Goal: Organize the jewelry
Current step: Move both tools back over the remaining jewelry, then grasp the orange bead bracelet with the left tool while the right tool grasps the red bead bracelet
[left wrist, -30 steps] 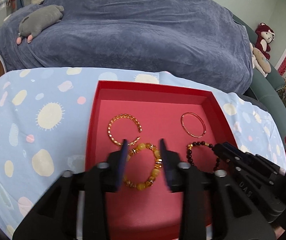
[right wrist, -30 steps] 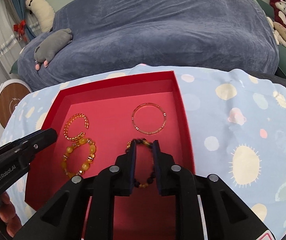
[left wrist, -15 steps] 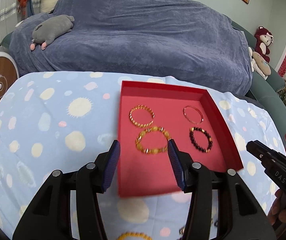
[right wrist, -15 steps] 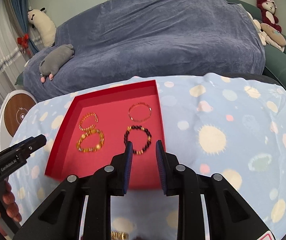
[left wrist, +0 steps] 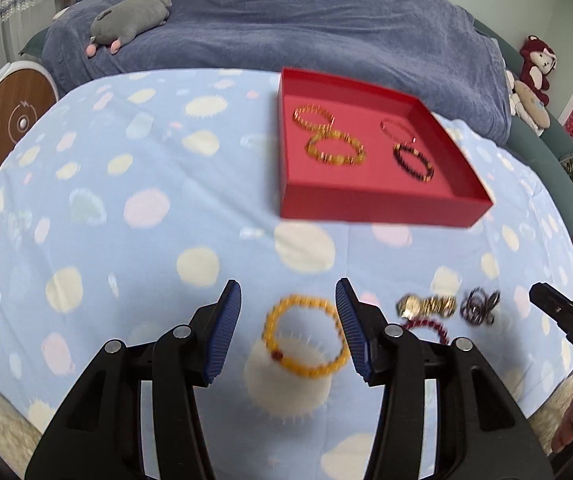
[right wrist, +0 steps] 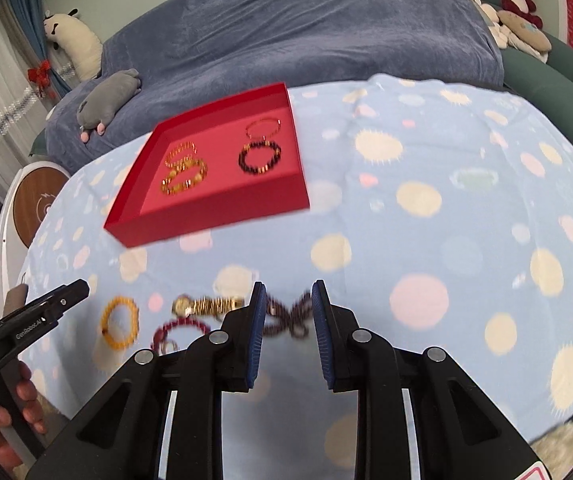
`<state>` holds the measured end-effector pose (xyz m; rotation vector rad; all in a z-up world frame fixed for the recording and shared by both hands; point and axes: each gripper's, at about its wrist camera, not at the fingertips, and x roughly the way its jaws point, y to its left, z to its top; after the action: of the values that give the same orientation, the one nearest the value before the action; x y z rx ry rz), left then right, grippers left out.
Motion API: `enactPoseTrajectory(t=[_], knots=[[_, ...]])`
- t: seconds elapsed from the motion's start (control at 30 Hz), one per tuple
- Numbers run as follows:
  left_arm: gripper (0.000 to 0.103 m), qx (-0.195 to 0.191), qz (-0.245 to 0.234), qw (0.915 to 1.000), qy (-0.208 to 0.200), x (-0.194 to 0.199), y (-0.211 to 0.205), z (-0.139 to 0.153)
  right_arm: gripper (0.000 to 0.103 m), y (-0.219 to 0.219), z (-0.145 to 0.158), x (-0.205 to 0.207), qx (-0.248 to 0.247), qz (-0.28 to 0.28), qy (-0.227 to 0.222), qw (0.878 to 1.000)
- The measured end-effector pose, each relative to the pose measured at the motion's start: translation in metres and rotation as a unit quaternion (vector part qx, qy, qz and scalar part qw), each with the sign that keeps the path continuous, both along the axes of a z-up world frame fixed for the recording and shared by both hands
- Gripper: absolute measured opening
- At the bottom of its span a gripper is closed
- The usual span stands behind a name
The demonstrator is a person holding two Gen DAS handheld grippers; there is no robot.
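Both wrist views look steeply down and forward from close above the near edge of the surface, covered in pale blue spotted cloth. They share the shallow red cardboard tray farther back, though blur perhaps hides detail.

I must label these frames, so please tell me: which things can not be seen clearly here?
- Dark bead strand, right wrist view: motion blur and the right gripper fingers hide its shape.
- Gold watch, left wrist view: blurred, dial unreadable.
- Red bead bracelet, right wrist view: lower part behind the gripper body.
- Bracelets in the red tray: clasps too small.
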<state>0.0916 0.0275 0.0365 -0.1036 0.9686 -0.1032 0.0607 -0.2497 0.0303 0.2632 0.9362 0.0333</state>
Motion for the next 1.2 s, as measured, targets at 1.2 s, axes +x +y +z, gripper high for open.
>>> enactPoseTrajectory(t=[1.2], knots=[[0.009, 0.017, -0.005, 0.9997, 0.017, -0.032, -0.019, -0.046, 0.024, 0.067, -0.041, -0.012, -0.004, 0.064, 0.033, 0.997]])
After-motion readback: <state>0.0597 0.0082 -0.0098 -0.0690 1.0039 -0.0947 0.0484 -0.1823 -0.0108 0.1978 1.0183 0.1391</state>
